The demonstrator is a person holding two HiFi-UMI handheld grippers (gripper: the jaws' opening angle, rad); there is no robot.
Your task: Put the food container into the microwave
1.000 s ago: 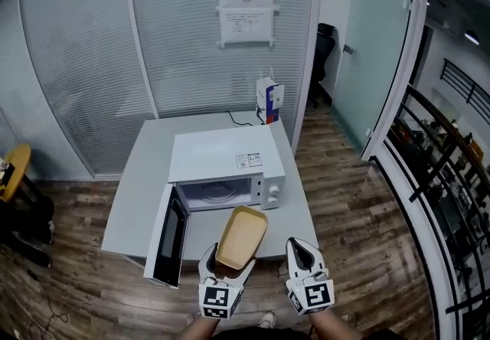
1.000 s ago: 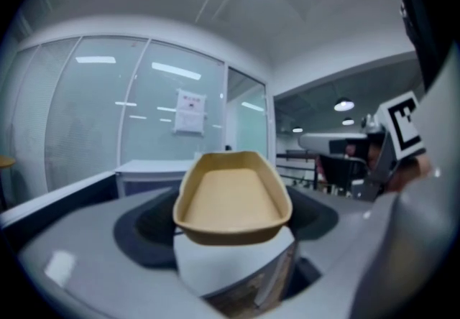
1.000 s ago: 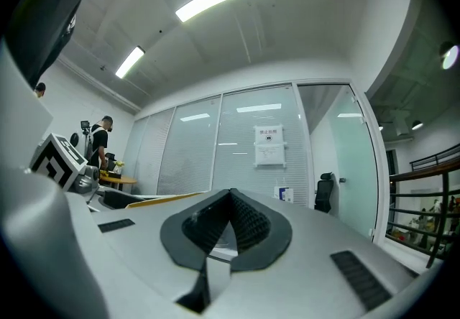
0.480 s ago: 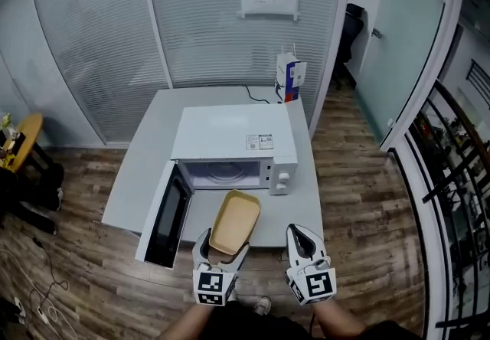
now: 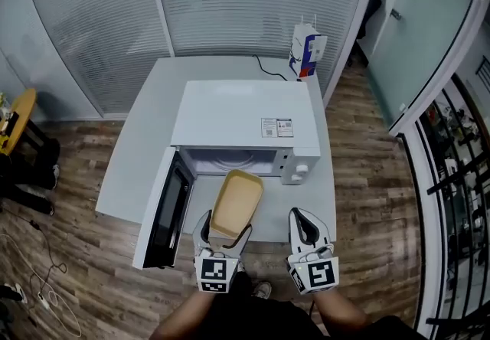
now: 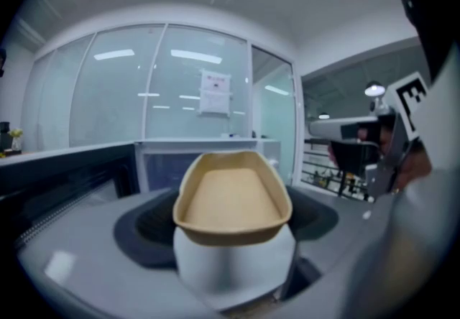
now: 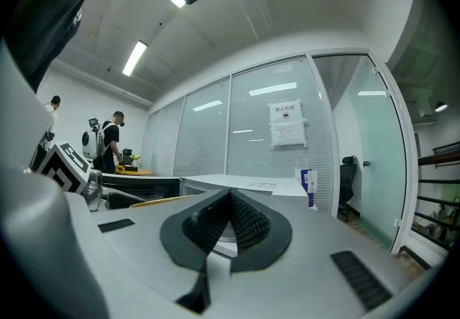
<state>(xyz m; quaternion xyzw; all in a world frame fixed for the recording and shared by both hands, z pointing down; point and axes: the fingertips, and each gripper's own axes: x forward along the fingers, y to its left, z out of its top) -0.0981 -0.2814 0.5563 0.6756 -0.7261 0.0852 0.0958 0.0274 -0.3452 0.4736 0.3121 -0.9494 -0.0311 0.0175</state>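
A tan, empty food container (image 5: pixel 236 204) is held level over the table's front, its far end close to the microwave's open mouth (image 5: pixel 230 163). My left gripper (image 5: pixel 220 240) is shut on its near end; in the left gripper view the container (image 6: pixel 231 199) fills the middle with the cavity behind it. The white microwave (image 5: pixel 245 122) stands on the grey table (image 5: pixel 142 143), its door (image 5: pixel 163 208) swung out to the left. To the right of the container my right gripper (image 5: pixel 305 231) hovers at the table's front edge, shut on nothing (image 7: pixel 228 228).
A white, red and blue carton (image 5: pixel 308 54) stands at the table's back right corner, with a black cable beside it. Glass partition walls rise behind the table. A yellow stool (image 5: pixel 17 122) is at far left. Wooden floor surrounds the table; a railing runs at right.
The view has moved closer to the table and steeper down. The container, still in my left gripper, has gone forward toward the microwave's opening. The right gripper has kept pace beside it.
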